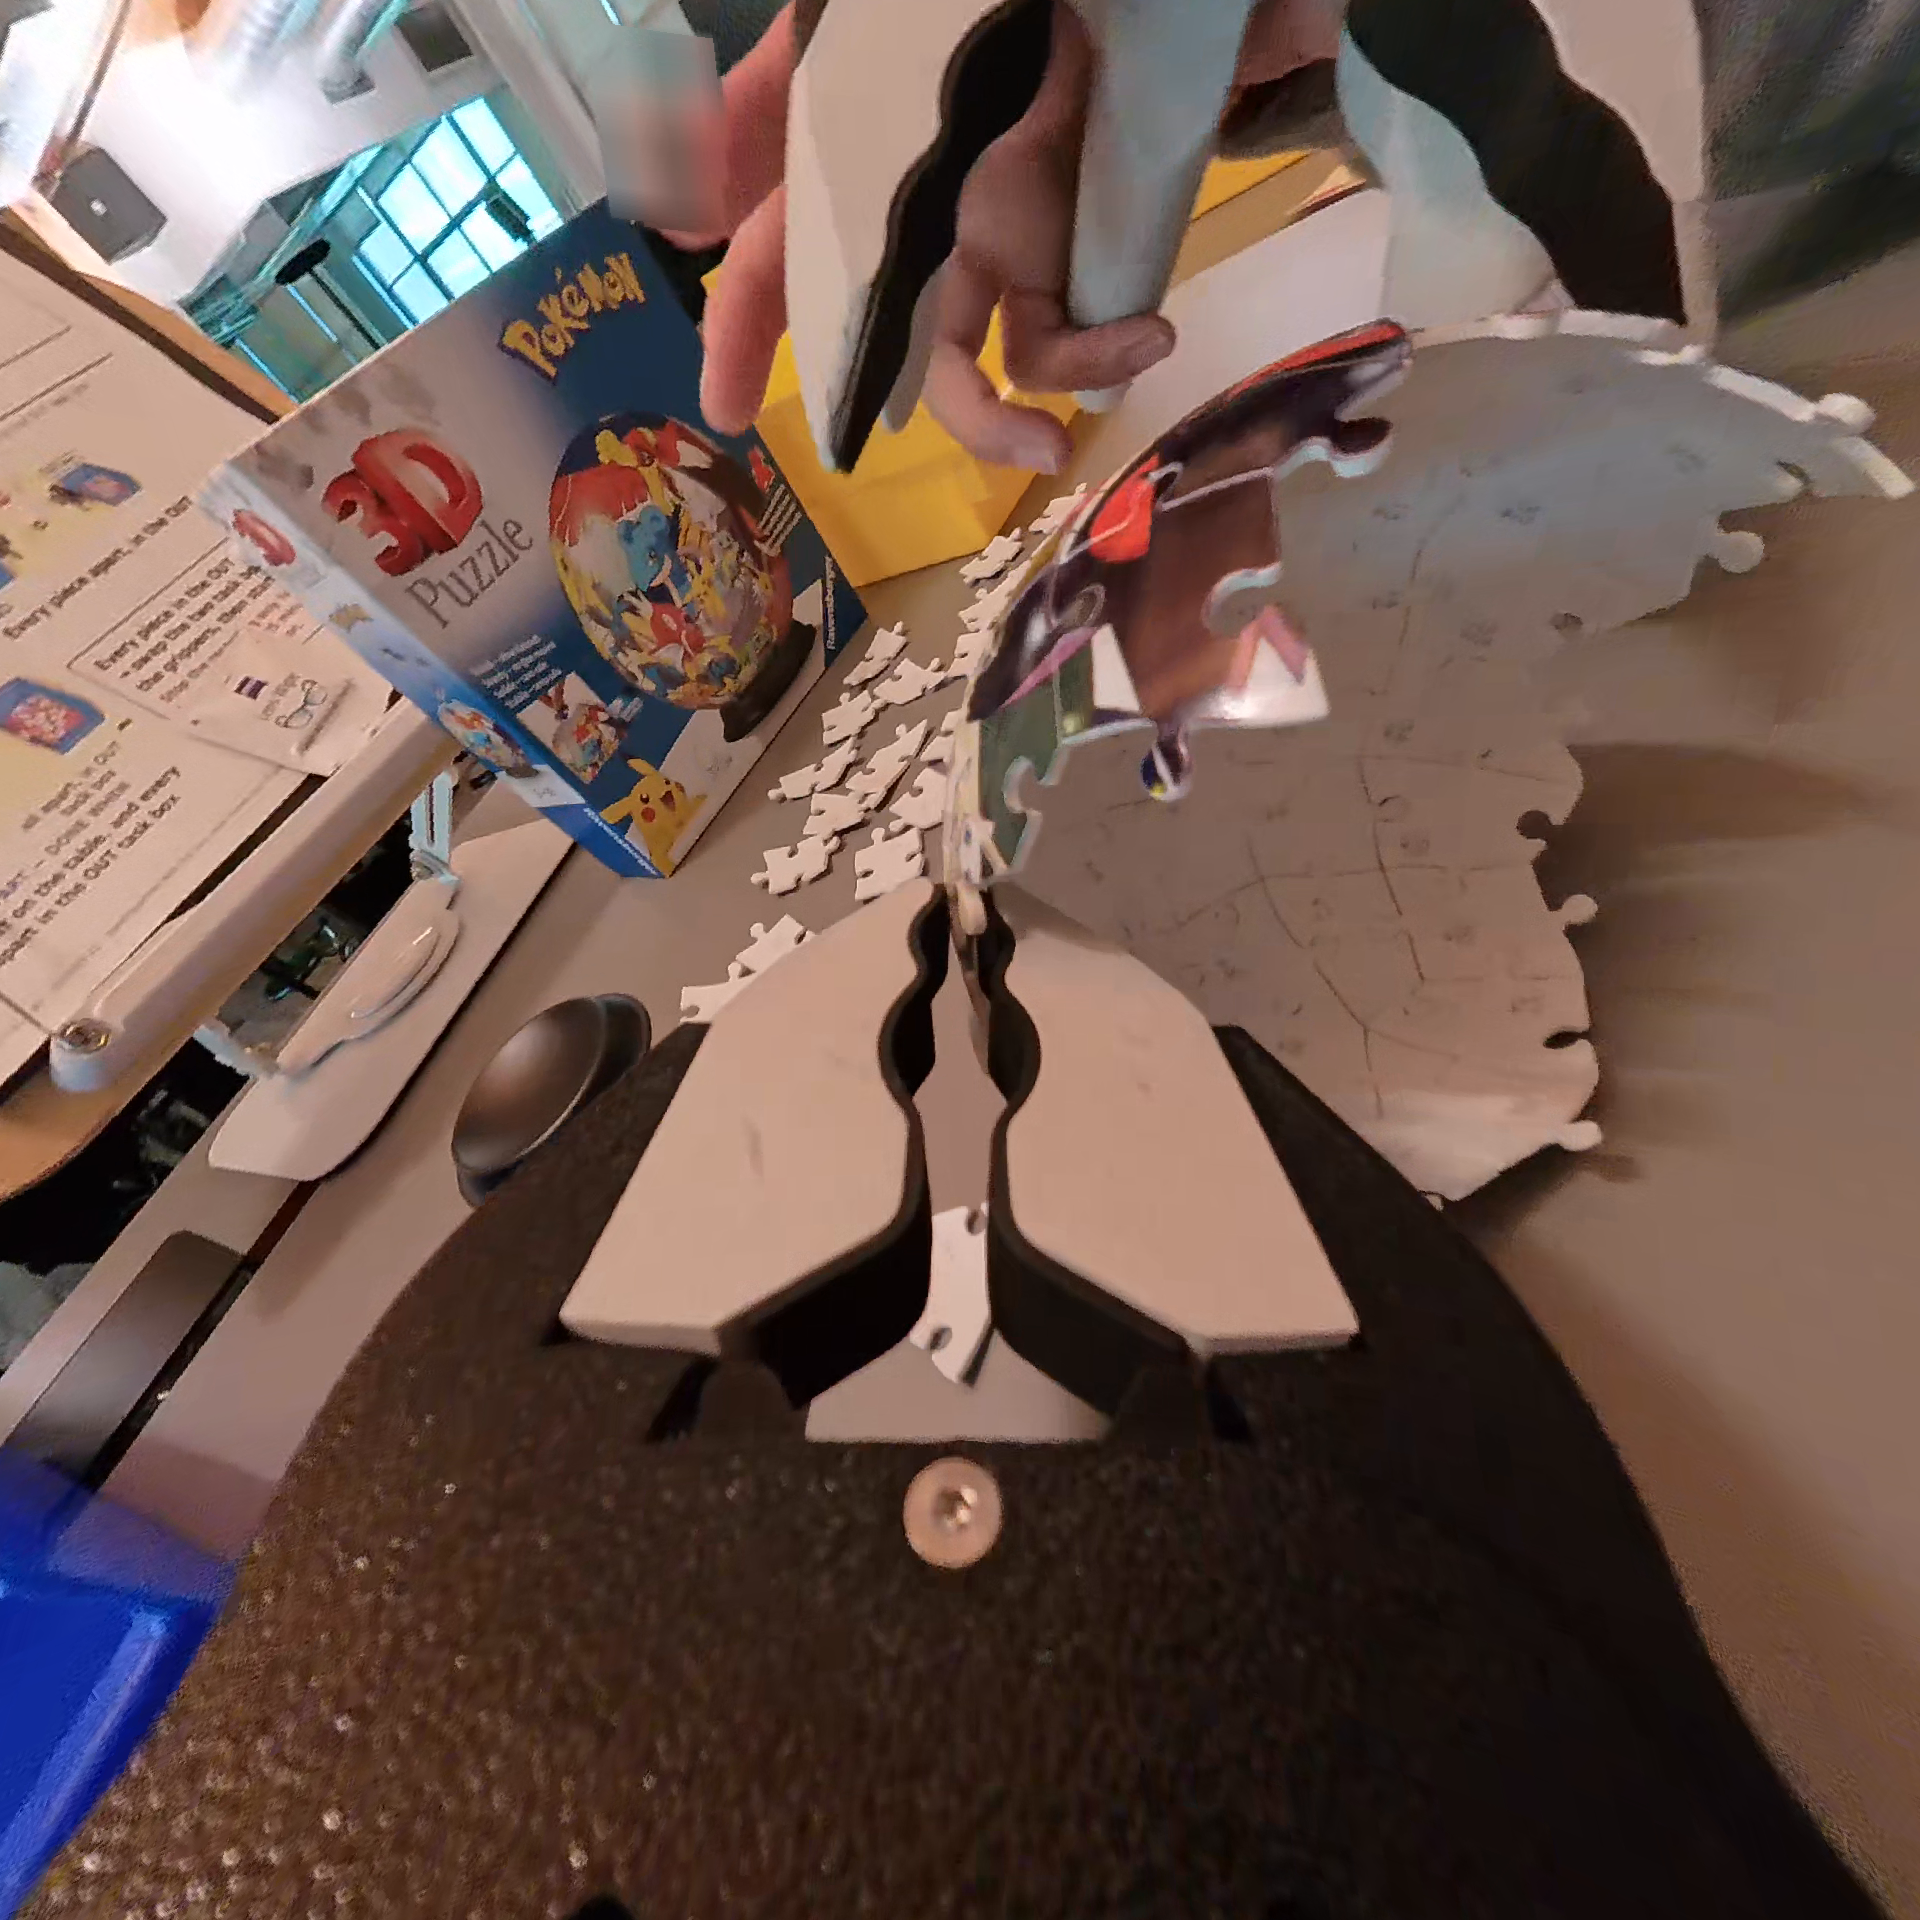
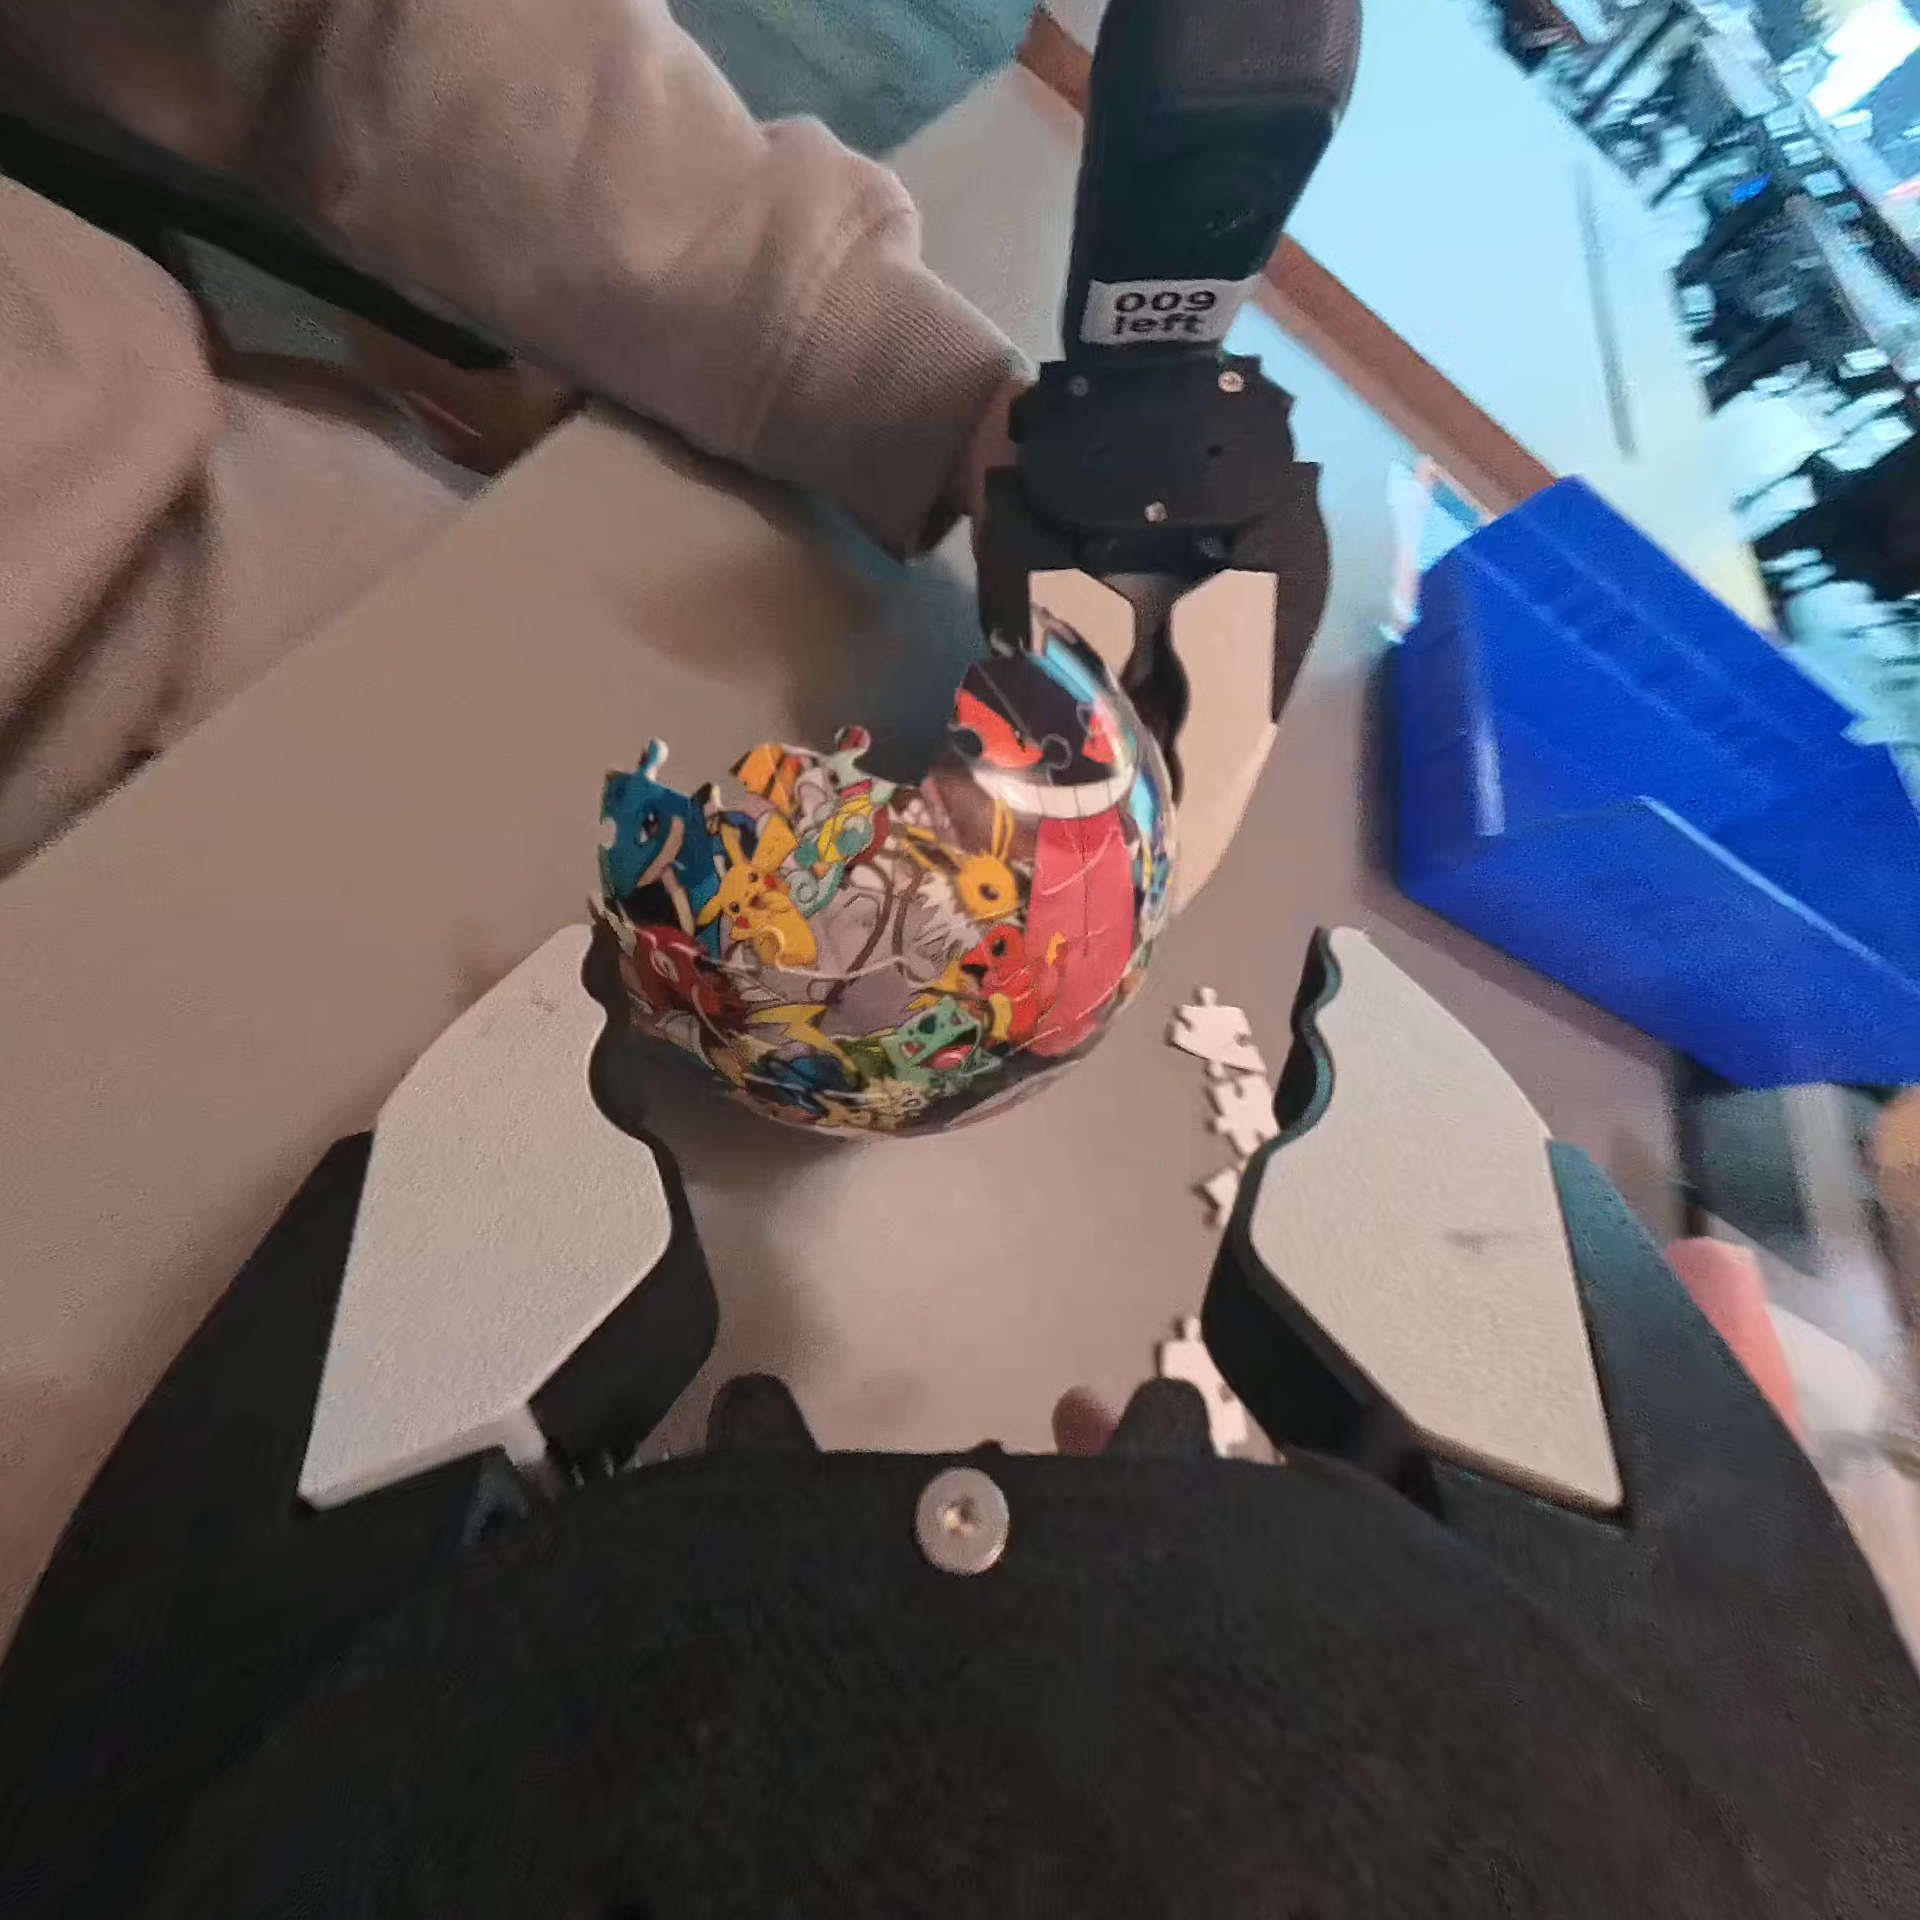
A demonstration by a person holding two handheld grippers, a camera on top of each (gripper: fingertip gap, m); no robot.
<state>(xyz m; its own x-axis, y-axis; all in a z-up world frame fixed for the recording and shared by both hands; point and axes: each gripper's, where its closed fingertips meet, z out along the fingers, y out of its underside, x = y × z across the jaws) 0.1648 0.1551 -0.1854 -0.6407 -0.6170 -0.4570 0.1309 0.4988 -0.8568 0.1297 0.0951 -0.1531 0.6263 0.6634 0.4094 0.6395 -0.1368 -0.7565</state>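
A partly built puzzle ball (image 2: 883, 935) stands on the grey table (image 2: 312, 831); it is a coloured shell, open at the top. In the left wrist view its white inside (image 1: 1351, 831) faces me. My left gripper (image 1: 961, 925) is shut on the shell's rim, and a white edge piece (image 1: 956, 1288) shows in the gap between the fingers. It also shows in the right wrist view (image 2: 1158, 748), gripping the rim at the shell's far side. My right gripper (image 2: 956, 966) is open and empty, its fingers either side of the ball's near face. In the left wrist view it hangs above the shell (image 1: 977, 426), held by a hand.
Loose white puzzle pieces (image 1: 873, 769) lie left of the shell, some also by my right finger (image 2: 1226, 1070). A puzzle box (image 1: 540, 582), a yellow box (image 1: 914, 499), a black dome stand (image 1: 551, 1081) and printed sheets (image 1: 104, 623) stand left. A blue bin (image 2: 1662, 831) is beyond. My hands' fingertips stand some 9 cm from each other.
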